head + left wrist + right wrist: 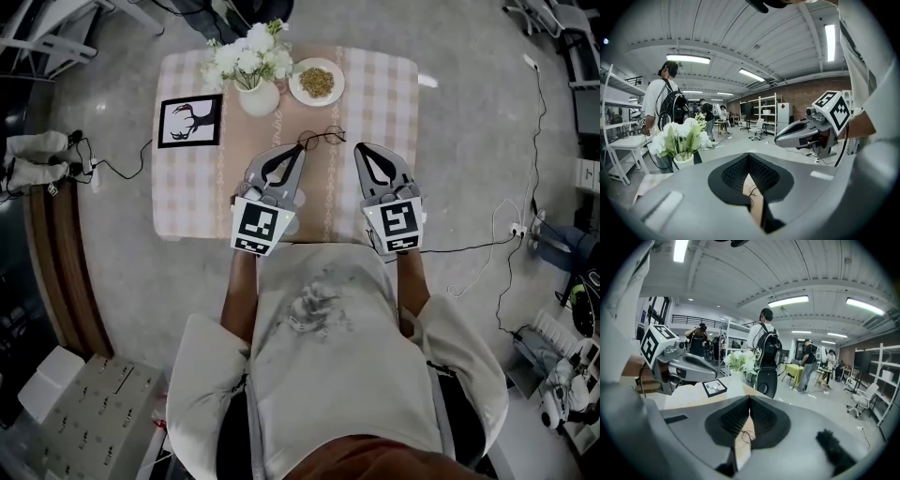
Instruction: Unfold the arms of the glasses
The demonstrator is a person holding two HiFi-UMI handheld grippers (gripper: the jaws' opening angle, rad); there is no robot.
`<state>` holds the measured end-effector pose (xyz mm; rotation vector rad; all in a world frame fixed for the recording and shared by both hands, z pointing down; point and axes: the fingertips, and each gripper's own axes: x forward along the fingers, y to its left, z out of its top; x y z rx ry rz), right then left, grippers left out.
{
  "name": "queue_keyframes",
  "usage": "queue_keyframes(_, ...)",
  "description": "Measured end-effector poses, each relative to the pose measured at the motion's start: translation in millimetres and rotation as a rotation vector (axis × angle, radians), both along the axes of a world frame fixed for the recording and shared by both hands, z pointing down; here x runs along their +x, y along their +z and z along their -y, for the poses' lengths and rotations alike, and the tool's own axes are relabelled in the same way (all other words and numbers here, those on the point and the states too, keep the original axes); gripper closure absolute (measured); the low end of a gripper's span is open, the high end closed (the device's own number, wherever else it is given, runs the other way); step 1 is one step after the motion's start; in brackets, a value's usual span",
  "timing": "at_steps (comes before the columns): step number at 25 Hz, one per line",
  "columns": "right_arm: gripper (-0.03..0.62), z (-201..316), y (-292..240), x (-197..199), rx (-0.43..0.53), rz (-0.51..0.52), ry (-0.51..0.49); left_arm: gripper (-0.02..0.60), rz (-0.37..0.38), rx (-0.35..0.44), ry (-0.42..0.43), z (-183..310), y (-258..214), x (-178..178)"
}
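Both pairs of jaws are pressed together with nothing between them. The left gripper [296, 154] and the right gripper [361, 150] are held side by side above the checked tablecloth [384, 103]. The wire-framed glasses [323, 139] lie on the cloth just ahead of the gap between the tips, at 12 o'clock. Farther out, a plate of grain [317, 82] sits at 12 o'clock and a vase of white flowers [251, 70] at 11.

Thin dark wire-framed glasses [323, 139], lying flat mid-counter [187, 192], well clear of every edge, arms too fine to read.
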<state>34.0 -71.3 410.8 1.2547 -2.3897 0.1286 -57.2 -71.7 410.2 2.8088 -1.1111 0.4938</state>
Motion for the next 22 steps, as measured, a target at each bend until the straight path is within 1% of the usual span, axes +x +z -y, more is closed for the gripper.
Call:
queue_keyframes(12, 0.577, 17, 31, 13, -0.066, -0.029, -0.003, 0.572, 0.045, -0.067, 0.016, 22, 37, 15)
queue_keyframes(22, 0.577, 26, 54, 15, -0.112, -0.05, -0.002, 0.572, 0.083, -0.112, 0.057, 32, 61, 23)
